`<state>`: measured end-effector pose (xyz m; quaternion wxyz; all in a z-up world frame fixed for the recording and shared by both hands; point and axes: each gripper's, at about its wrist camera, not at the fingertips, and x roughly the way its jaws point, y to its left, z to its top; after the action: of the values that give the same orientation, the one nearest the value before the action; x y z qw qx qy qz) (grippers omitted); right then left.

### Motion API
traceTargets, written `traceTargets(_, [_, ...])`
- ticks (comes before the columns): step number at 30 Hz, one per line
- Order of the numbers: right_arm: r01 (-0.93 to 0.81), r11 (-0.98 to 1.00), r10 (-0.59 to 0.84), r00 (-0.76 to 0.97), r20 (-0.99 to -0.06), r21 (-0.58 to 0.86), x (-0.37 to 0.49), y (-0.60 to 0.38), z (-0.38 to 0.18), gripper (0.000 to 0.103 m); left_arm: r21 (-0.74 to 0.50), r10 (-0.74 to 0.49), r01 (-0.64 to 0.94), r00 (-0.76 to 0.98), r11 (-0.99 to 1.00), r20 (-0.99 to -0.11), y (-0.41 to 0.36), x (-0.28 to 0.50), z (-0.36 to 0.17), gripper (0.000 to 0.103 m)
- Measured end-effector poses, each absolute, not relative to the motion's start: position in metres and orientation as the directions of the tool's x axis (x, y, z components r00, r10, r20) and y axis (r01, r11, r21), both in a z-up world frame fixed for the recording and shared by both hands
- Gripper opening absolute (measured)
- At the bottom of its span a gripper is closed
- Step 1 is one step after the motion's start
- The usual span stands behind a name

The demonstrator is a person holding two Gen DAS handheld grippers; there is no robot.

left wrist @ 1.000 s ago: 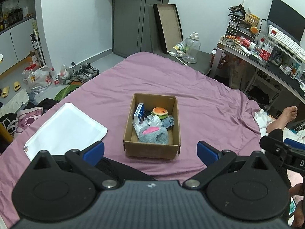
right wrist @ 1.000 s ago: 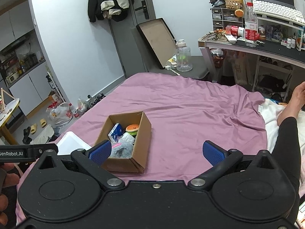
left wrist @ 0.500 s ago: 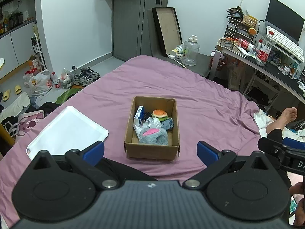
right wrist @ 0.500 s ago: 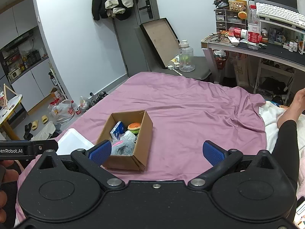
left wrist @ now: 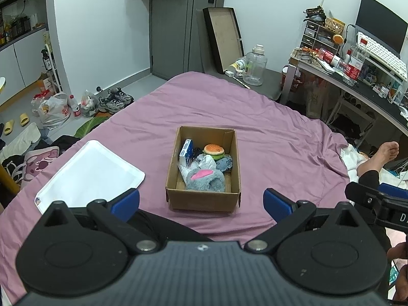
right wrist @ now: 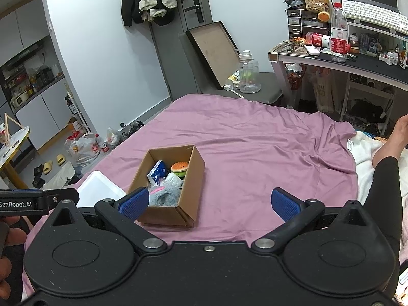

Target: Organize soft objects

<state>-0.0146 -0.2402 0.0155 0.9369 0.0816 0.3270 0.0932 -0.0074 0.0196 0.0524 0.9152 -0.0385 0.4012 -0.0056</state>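
A white tray is lying left of the cardboard box on the purple bedspread. Both the left gripper and right gripper are hovering spread wide, empty, near the box holding a burger plush and grey slipper.

One cardboard box, one white tray, one burger plush, two hand-held grippers

Matt cardboard box, fuzzy, seemingly plush slipper
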Motion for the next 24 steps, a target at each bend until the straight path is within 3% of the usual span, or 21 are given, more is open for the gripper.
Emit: traceTargets(24, [-0.127, 0.969, 0.233, 0.765, -0.601, 0.214, -0.015, -0.2396, 0.0096, 0.103, -0.074, -0.038, -0.025, 0.672, 0.997, -0.74, 0.0199, -0.0078, 0.0467, 0.102])
